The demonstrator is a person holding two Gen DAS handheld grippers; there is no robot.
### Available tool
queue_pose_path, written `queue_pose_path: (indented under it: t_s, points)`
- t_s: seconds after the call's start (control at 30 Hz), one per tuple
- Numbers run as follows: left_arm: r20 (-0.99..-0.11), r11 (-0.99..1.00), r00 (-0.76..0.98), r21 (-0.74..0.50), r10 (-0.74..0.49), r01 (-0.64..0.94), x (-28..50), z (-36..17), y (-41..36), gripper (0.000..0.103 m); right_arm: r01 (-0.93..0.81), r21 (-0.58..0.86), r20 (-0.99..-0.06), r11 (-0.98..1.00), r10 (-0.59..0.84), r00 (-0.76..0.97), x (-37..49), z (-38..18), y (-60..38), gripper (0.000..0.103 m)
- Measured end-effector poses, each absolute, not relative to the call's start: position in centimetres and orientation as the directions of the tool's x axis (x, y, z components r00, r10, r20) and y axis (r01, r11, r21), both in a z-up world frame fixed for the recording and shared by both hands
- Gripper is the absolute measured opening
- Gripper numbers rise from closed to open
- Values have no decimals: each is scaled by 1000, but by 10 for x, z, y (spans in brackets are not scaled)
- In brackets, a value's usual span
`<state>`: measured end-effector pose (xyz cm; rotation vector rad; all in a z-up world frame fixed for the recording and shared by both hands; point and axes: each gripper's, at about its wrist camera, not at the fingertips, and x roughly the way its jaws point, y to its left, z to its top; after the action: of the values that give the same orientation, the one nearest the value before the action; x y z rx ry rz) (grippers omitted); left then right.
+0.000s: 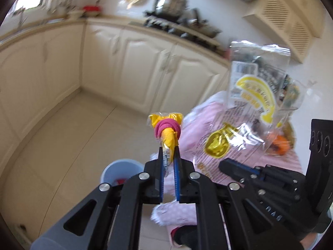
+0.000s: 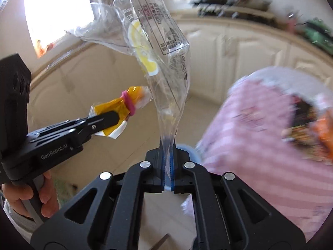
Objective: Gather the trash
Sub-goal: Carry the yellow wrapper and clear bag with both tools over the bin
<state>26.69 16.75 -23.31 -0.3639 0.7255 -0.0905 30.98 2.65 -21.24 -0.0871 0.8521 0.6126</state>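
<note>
My left gripper point(image 1: 169, 149) is shut on a yellow wrapper point(image 1: 169, 134) tied with a pink band, held in the air; it also shows in the right wrist view point(image 2: 122, 104). My right gripper point(image 2: 167, 143) is shut on a clear plastic bag point(image 2: 158, 48) with yellow print, which stands up from the jaws. That bag point(image 1: 258, 95) and the right gripper point(image 1: 225, 165) show at the right of the left wrist view. A light blue bin point(image 1: 120, 170) stands on the floor below the left gripper.
A table with a pink striped cloth point(image 2: 260, 129) is at the right, with an orange and dark packet point(image 2: 308, 125) on it. Cream kitchen cabinets point(image 1: 133, 66) line the back, with a cluttered counter above. The floor point(image 1: 68, 141) is pale tile.
</note>
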Motion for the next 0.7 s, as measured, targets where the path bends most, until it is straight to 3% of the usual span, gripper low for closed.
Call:
queue_pose_path:
  t_s: [0.33, 0.63, 0.7]
  points:
    - [-807, 895, 555, -383, -203, -229, 307, -379, 223, 8, -535, 207, -903, 819, 370, 217, 375, -370, 112, 4]
    - [-895, 880, 388, -354, -219, -318, 362, -480, 243, 7, -445, 230, -953, 865, 294, 79, 428, -475, 136, 5]
    - [-902, 879, 370, -350, -223, -324, 375, -490, 242, 7, -436, 239, -951, 868, 299, 74, 441, -488, 141, 9]
